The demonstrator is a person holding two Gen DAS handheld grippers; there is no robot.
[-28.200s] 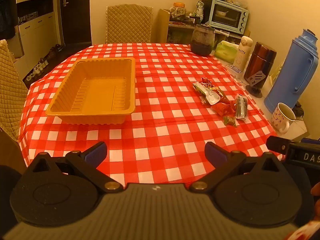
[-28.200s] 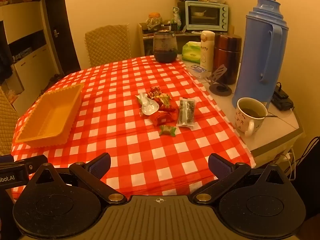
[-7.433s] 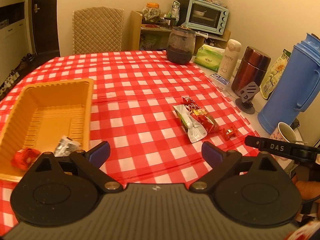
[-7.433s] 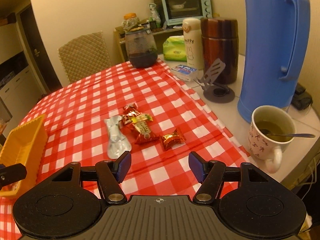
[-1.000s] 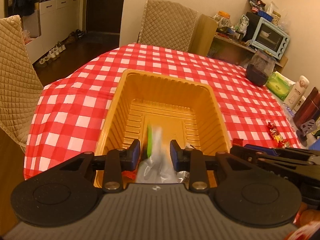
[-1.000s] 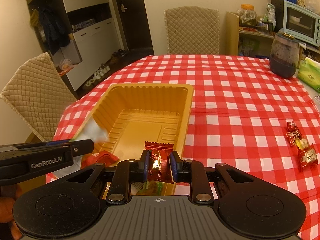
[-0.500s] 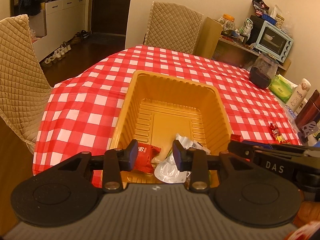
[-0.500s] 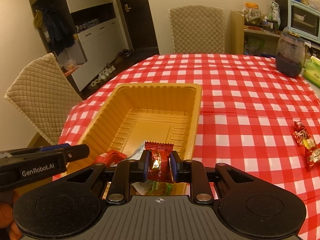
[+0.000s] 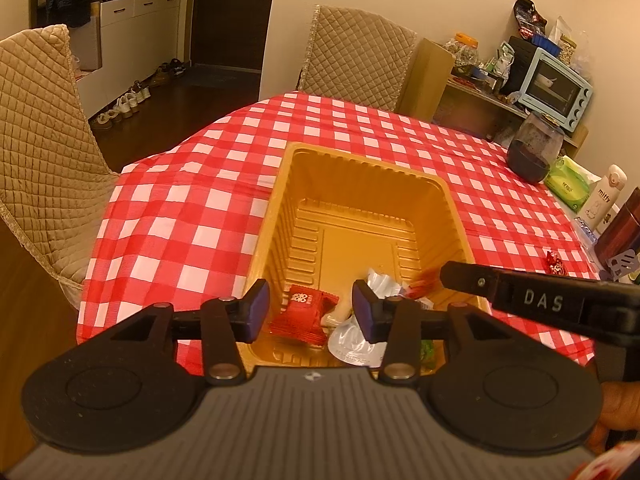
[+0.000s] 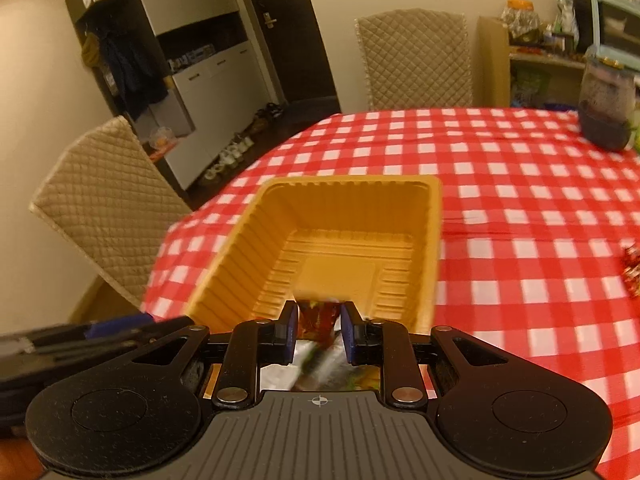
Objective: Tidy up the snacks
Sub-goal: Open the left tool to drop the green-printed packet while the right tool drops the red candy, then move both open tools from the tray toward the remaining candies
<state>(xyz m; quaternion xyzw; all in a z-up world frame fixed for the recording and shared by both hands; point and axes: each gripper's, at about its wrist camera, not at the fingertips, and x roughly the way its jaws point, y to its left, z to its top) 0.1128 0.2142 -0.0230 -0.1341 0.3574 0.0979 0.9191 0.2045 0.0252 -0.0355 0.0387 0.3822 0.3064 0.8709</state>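
My right gripper (image 10: 318, 326) pinched a red candy (image 10: 318, 316) low in the frame, above the tray (image 10: 434, 216). My left gripper (image 9: 311, 310) was spread, empty. Letting go low over the tray floor seemed best.

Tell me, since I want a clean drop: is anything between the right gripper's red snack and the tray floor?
The right gripper holds the red snack over the yellow tray's near end, where a silver packet already lies. The far floor is bare.
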